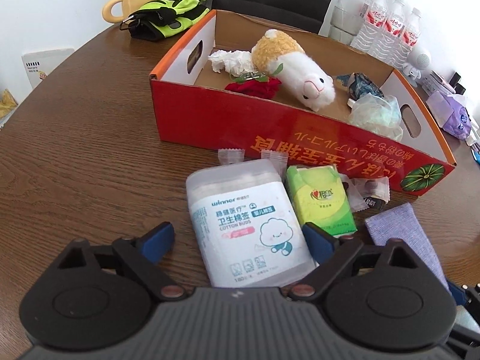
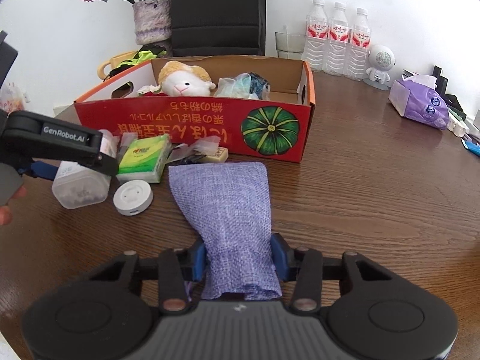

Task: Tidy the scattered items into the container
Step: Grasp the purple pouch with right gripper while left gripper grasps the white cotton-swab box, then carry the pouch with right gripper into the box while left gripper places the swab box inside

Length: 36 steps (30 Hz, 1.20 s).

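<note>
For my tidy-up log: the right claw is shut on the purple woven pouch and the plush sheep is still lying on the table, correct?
Not quite. The right claw is shut on the purple woven pouch, but the plush sheep lies inside the red cardboard box, not on the table, as the right wrist view shows.

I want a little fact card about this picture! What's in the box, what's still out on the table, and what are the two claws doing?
Box: red cardboard box on the wooden table
In box: plush sheep, red rose, crumpled tissue
Still on table: cotton bud tub, green tissue pack, white round puck, wrapped candies
Left claw: open, fingers either side of the cotton bud tub
Right claw: shut on the purple cloth pouch
</note>
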Each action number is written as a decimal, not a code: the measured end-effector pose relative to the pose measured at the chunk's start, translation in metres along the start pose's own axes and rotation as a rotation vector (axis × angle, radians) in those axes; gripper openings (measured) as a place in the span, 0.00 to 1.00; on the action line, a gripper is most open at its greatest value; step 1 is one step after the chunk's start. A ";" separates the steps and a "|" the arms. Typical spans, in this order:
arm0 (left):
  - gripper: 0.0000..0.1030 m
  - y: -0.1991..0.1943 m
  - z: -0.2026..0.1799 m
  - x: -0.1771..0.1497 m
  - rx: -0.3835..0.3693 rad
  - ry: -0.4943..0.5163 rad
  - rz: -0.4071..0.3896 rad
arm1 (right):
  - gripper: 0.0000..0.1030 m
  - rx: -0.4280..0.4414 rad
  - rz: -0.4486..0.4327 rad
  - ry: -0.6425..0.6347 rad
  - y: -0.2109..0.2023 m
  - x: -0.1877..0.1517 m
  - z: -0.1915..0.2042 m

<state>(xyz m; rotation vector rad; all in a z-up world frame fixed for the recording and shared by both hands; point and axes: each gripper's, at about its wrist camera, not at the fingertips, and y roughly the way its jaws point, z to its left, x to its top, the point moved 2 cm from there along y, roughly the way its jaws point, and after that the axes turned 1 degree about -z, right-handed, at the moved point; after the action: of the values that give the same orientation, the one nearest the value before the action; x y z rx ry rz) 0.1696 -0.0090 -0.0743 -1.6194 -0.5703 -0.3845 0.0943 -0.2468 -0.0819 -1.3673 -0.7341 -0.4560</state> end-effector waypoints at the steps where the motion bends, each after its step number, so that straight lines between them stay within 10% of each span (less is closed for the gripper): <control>1: 0.80 -0.002 0.002 -0.002 0.010 0.016 -0.009 | 0.35 0.002 -0.003 0.008 -0.001 -0.001 -0.002; 3: 0.65 -0.008 0.008 -0.005 0.019 0.044 -0.026 | 0.32 0.004 -0.009 0.020 -0.004 -0.003 -0.005; 22: 0.64 -0.083 0.020 -0.013 -0.080 0.154 -0.254 | 0.23 0.019 -0.088 0.002 -0.027 0.002 0.002; 36: 0.64 -0.072 -0.005 0.112 -0.158 0.088 -0.344 | 0.29 0.007 -0.233 -0.076 -0.021 0.131 0.002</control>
<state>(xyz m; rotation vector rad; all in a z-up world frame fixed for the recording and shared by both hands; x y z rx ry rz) 0.2205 0.0063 0.0478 -1.6456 -0.7695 -0.7683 0.1715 -0.2328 0.0255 -1.3041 -0.9616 -0.5866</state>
